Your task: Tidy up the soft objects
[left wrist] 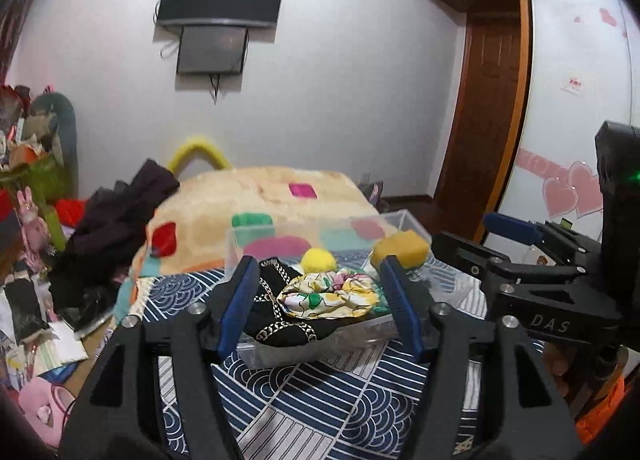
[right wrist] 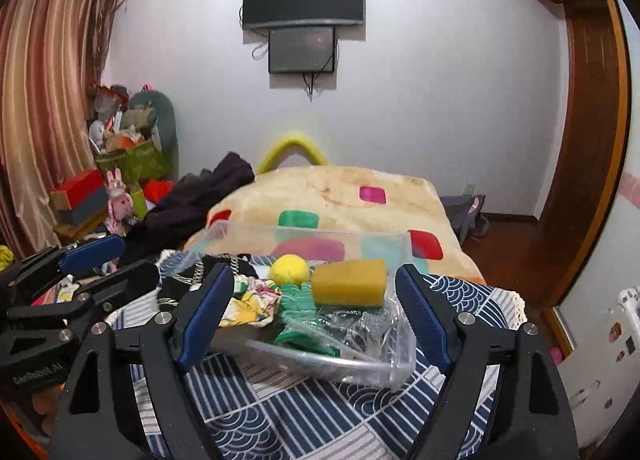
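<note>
A clear plastic bin (left wrist: 320, 344) (right wrist: 224, 232) stands on the blue-and-white patterned cloth. It holds a black cloth with a chain print (left wrist: 280, 320) (right wrist: 188, 280), a floral scrunchie (left wrist: 332, 296) (right wrist: 252, 306), a yellow pompom (left wrist: 318, 260) (right wrist: 289, 268), a yellow sponge (left wrist: 400, 246) (right wrist: 348, 282) and a green knit piece (right wrist: 298, 300). My left gripper (left wrist: 318, 302) is open and empty, just in front of the bin. My right gripper (right wrist: 314, 310) is open and empty, its fingers to either side of the bin's near end. A clear plastic bag (right wrist: 376, 344) lies there.
Behind the bin lies a folded blanket (left wrist: 260, 199) (right wrist: 340, 187) with coloured patches. Dark clothes (left wrist: 116, 227) (right wrist: 200, 195) are piled to its left. Cluttered boxes and toys (right wrist: 120, 163) stand at the far left. A wardrobe and a door are on the right.
</note>
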Available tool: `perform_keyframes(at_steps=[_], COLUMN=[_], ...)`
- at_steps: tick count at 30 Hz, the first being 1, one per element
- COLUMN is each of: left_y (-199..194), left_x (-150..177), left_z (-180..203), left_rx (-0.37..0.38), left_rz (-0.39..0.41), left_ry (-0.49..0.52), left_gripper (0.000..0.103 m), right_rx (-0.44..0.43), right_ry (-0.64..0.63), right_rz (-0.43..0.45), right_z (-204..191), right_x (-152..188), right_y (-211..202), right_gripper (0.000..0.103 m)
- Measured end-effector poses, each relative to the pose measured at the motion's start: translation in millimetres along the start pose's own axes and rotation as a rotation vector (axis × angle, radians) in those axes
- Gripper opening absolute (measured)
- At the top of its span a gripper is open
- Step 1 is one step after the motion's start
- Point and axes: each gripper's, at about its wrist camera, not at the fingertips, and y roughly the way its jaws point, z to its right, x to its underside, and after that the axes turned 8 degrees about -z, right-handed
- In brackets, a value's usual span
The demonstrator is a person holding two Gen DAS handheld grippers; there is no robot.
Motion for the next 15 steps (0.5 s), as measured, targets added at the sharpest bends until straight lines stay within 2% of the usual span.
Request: perform_keyframes(at_steps=[8, 15], left_y=[-52, -78], left_x=[9, 17], left_z=[13, 20], left_rx=[-0.027, -0.029], left_rz=[0.122, 0.176], left_ry=[0.030, 0.034], left_gripper=[0.084, 0.096], right_rx=[-0.045, -0.033], right_ry=[0.021, 0.027], right_rz=[0.125, 0.196], right_z=[0, -3], right_x=[16, 24], right_y=[-55, -78], right_gripper=[0.083, 0.094])
